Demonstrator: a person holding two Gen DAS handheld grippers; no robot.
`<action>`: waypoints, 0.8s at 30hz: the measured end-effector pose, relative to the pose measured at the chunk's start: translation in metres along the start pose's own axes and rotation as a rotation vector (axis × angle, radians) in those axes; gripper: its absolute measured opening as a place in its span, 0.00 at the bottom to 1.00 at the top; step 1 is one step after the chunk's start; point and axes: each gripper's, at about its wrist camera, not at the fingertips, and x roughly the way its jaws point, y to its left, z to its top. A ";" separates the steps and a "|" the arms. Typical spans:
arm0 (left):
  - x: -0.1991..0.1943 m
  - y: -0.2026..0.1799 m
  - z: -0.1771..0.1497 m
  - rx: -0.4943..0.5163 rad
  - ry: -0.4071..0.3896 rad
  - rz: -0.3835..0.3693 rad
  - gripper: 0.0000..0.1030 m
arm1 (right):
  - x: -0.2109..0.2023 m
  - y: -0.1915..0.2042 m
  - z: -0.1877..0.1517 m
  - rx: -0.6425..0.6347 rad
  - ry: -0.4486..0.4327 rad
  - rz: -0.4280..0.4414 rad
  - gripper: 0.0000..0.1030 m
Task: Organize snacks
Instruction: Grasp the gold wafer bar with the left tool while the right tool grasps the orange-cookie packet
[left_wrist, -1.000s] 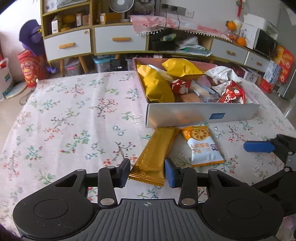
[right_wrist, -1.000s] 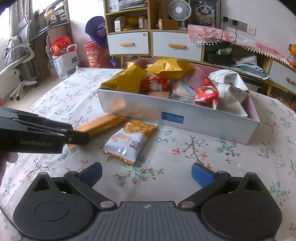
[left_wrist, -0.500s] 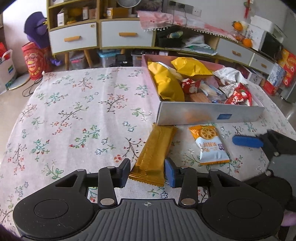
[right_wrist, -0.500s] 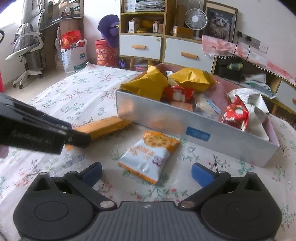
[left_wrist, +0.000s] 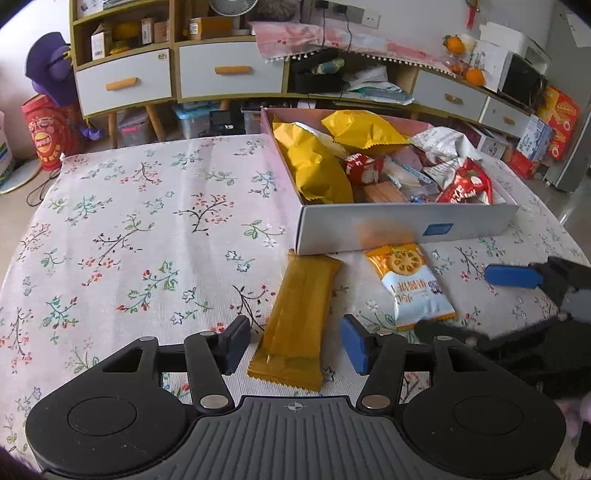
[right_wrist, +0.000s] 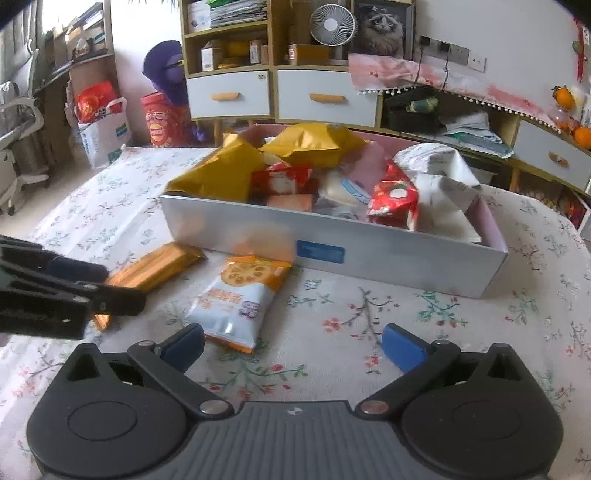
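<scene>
While your left gripper (left_wrist: 295, 349) angles down with jaws opening, clear of the gold wafer bar (left_wrist: 301, 317) lying flat between them on the tablecloth (left_wrist: 129, 229), your right gripper (right_wrist: 291, 345) hovers wide open by the biscuit packet (right_wrist: 242, 299); both snacks lie just outside the box (right_wrist: 332, 251), apparently unsorted.

Left gripper (left_wrist: 295, 347) jaws opening off gold bar (left_wrist: 300, 317), gaps now either side
</scene>
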 end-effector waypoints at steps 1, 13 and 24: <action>0.001 0.002 0.001 -0.018 0.001 -0.003 0.52 | 0.001 0.003 0.000 -0.010 -0.002 0.015 0.86; 0.002 0.011 0.002 -0.069 -0.005 -0.001 0.46 | 0.016 0.025 0.005 -0.126 -0.053 0.027 0.80; 0.005 0.004 0.004 -0.040 -0.001 -0.023 0.43 | 0.001 -0.008 0.001 -0.036 -0.017 0.015 0.79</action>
